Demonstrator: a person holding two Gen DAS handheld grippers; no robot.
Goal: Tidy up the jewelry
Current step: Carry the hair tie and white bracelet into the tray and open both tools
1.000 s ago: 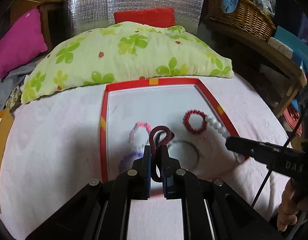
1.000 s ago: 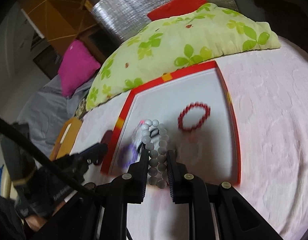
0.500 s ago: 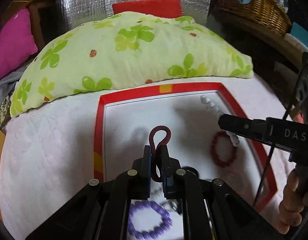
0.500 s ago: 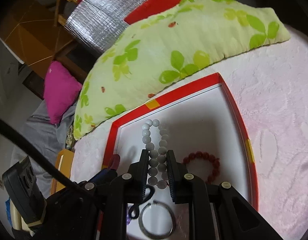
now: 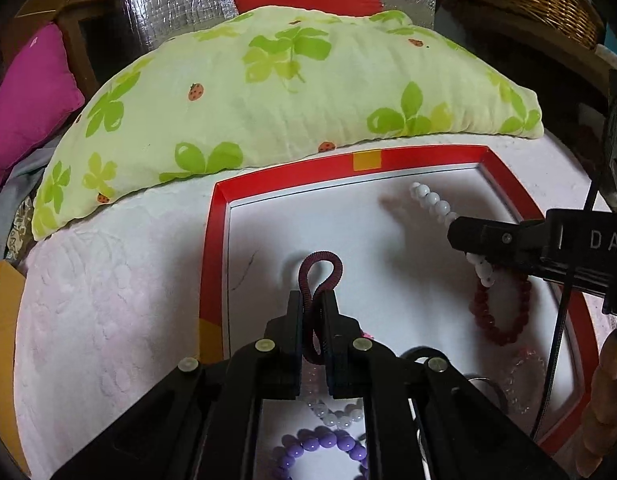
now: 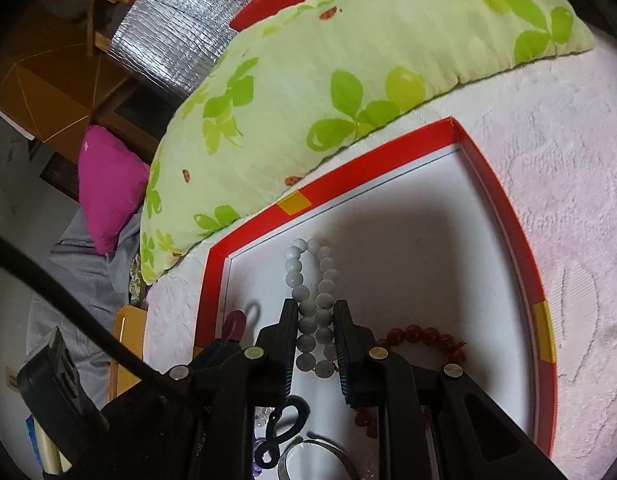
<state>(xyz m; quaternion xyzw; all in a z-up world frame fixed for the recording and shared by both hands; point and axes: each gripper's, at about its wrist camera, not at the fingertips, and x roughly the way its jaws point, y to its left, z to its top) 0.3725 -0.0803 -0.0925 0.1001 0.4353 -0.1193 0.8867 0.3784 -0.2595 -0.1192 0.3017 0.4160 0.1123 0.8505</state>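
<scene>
Both grippers have carried their loads toward the far end of the red-rimmed white tray [image 5: 214,240], where bare floor leaves room. Left gripper [image 5: 312,312] fingers pinch a maroon corded loop [image 5: 320,268]; right gripper [image 6: 316,332] fingers pinch a white bead bracelet [image 6: 308,276].

Both wrist views look steeply down, close over the shared red-rimmed tray [image 5: 213,240], toward the pillow [image 6: 348,60].

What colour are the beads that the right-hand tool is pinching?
Pale milky white, faintly grey: the bead bracelet shows best in the right wrist view.

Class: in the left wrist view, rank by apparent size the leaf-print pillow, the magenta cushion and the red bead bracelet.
1. Green leaf-print pillow
2. Magenta cushion
3. Red bead bracelet, partly hidden
</scene>
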